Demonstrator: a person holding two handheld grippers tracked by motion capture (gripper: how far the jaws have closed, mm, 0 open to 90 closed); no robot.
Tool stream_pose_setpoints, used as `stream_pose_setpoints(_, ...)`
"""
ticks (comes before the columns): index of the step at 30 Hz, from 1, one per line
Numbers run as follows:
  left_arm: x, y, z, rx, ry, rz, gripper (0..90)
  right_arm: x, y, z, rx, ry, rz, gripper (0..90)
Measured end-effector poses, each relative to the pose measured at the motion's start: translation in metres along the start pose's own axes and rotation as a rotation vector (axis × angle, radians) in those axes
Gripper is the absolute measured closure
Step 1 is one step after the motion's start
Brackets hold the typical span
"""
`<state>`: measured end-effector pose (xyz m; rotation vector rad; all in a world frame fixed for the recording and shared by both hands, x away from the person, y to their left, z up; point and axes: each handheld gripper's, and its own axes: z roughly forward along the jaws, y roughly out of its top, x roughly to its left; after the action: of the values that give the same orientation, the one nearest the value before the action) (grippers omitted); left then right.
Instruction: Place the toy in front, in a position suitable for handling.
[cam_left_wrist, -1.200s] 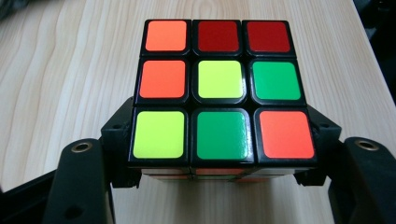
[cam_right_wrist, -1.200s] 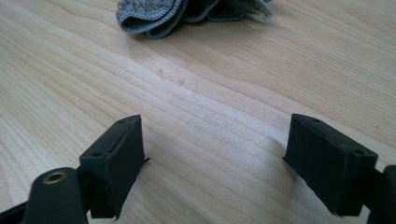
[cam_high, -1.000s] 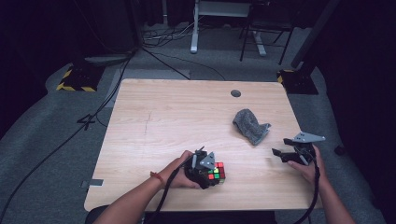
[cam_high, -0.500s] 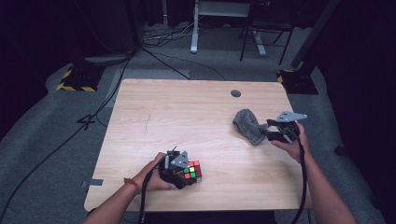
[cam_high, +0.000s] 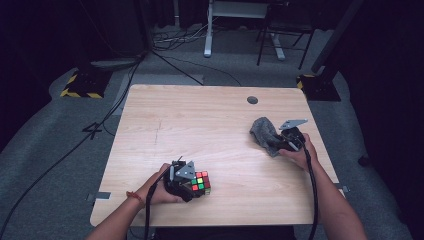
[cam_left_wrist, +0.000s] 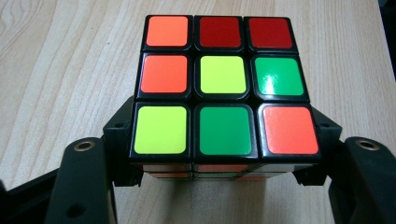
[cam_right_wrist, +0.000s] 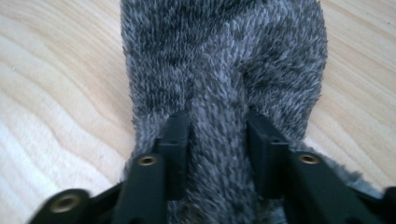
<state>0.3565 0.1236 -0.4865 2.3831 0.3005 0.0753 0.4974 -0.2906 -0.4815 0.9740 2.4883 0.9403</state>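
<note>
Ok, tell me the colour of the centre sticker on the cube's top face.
Yellow, on the cube; the left gripper view shows it best.

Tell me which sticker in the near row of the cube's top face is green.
The middle sticker, between the yellow one and the orange one.

1. We see the cube (cam_left_wrist: 219, 86) with a black frame; its top face shows orange, red, red; orange, yellow, green; yellow, green, orange.
2. The fuzzy cloth (cam_right_wrist: 224, 70) is flecked grey.
3. The table (cam_high: 200, 120) is pale wood grain.

bare table (cam_high: 200, 125) between cube (cam_high: 201, 182), cloth (cam_high: 265, 134)
</note>
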Motion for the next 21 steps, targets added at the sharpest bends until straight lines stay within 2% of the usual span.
stream_pose_setpoints(6,0.001,0.000,0.000,0.005,0.007,-0.008,33.8,0.006,-0.010,-0.007,-0.007,0.025,-0.015,72.0)
stream_pose_setpoints(9,0.003,0.001,0.000,0.006,0.006,-0.003,33.9,0.015,-0.016,-0.014,0.002,0.046,-0.043,72.4)
stream_pose_setpoints(10,0.004,0.001,0.000,0.003,0.004,-0.001,33.8,0.021,-0.021,-0.020,0.010,0.067,-0.069,72.3)
stream_pose_setpoints(13,0.005,0.002,0.001,0.006,0.009,-0.002,33.8,0.026,-0.026,-0.026,0.015,0.089,-0.090,72.2)
stream_pose_setpoints(14,0.005,0.003,0.002,0.006,0.010,-0.007,33.8,0.032,-0.030,-0.033,0.031,0.110,-0.116,71.9)
stream_pose_setpoints(18,0.007,0.005,0.005,0.002,0.012,-0.006,33.8,0.040,-0.038,-0.042,0.043,0.148,-0.146,71.7)
stream_pose_setpoints(21,0.008,0.007,0.007,0.002,0.013,-0.014,33.8,0.050,-0.043,-0.051,0.078,0.171,-0.178,72.3)
